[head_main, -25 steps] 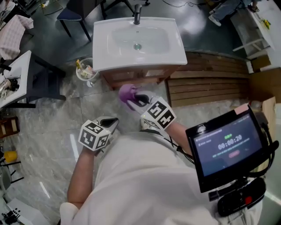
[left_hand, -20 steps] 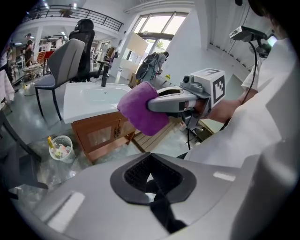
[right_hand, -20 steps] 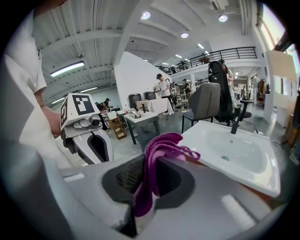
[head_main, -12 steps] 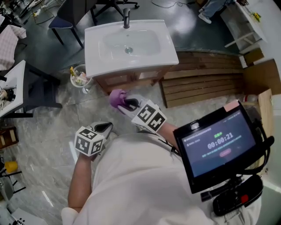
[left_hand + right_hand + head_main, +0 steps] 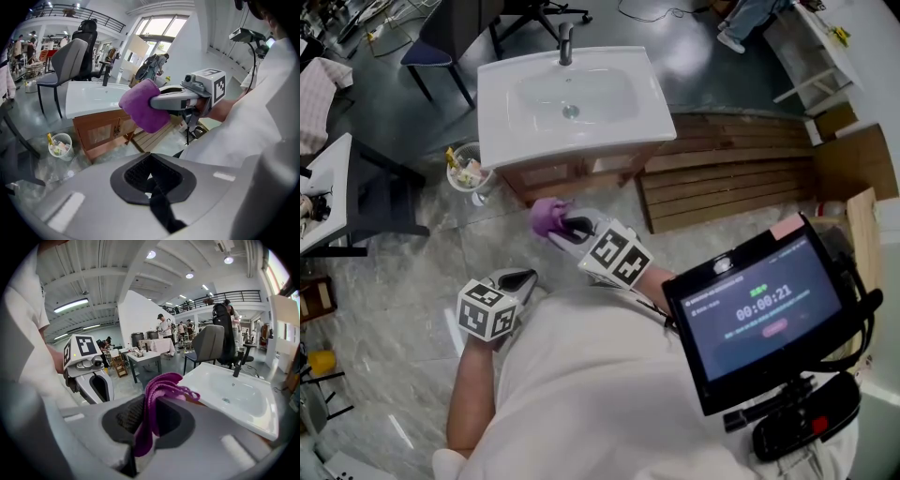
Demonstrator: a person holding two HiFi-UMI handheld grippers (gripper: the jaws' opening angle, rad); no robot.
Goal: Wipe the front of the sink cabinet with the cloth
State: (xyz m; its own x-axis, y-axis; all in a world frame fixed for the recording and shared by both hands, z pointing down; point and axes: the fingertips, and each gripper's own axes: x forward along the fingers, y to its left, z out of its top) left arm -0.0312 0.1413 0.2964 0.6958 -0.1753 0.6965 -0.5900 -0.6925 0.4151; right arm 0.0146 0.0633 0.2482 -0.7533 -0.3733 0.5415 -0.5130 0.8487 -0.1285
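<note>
Head view first: where am I holding the cloth (image 5: 546,216) relative to the cabinet front (image 5: 572,173)?

— I'm reading it as pinched in the right gripper (image 5: 566,228). The jaws are clamping on a fold and the purple bunch is sticking out ahead. The front is lying straight beyond it, near but apart, with its long side running left to right.

And the left gripper (image 5: 517,278)?

— Its jaws are pressing together on nothing, and it's sitting closer to my body, farther from the cabinet. So I'm judging the right one is making the reach.

Containers?

— The bin (image 5: 61,155) beside the cabinet's left corner is holding scraps. The sink (image 5: 656,122) is showing only its drain.
</note>
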